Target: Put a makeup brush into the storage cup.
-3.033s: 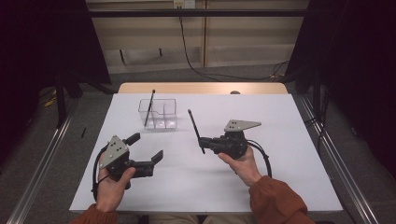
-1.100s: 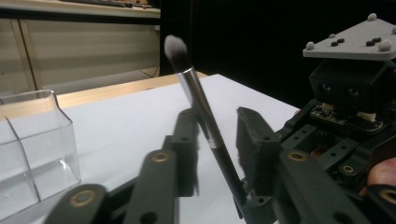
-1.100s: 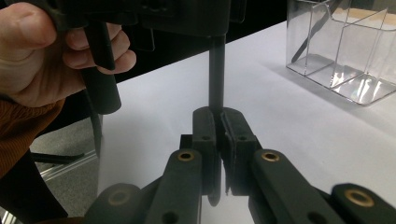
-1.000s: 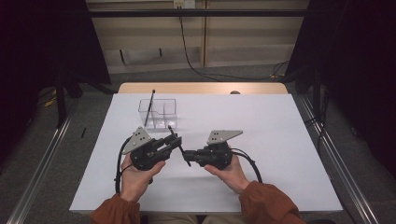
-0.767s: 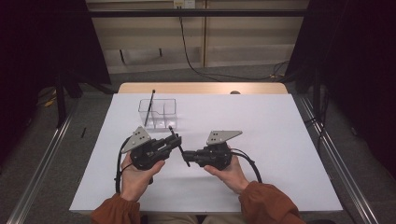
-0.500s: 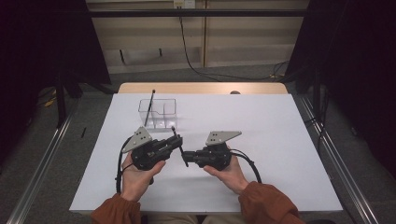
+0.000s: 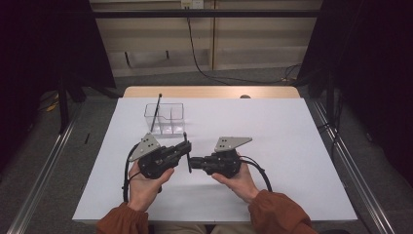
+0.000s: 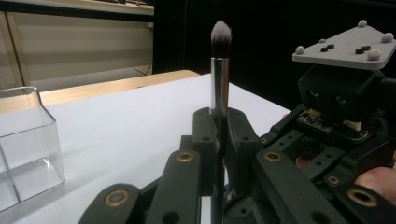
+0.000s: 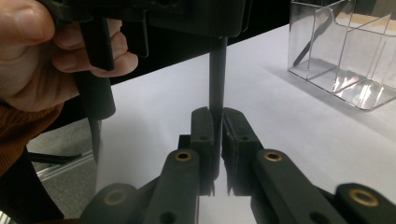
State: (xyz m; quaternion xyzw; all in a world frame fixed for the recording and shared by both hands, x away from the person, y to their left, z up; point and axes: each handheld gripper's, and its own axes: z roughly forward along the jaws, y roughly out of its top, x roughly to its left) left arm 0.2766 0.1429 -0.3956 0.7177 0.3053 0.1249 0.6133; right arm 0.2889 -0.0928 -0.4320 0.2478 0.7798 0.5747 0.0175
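Note:
A slim black makeup brush [image 7: 185, 137] stands nearly upright between the two grippers at the middle of the white table [image 7: 302, 146]. My left gripper [image 7: 187, 146] is shut on it just below the silver ferrule [image 8: 219, 84], and its jaws have just been closing on it. The white-tipped bristles [image 8: 221, 36] point up. My right gripper [image 7: 191, 163] holds the black handle [image 9: 217, 74] lower down. Its jaws have just been opening a little, but the pads [image 9: 204, 126] still touch the handle. The left gripper [image 8: 218, 135] and the right gripper [image 9: 218, 128] face each other, tips almost touching.
A clear divided organiser [image 7: 165, 117] stands just behind the grippers with another dark brush [image 7: 156, 111] leaning in it. It appears close by in both gripper views [image 8: 23, 144] [image 9: 345, 56]. Metal rails [image 7: 341, 161] run along both sides of the table.
The two grippers, apart three seconds ago with the brush in the right one, have come together. In the last second the hands stayed put and the left jaws closed on the brush.

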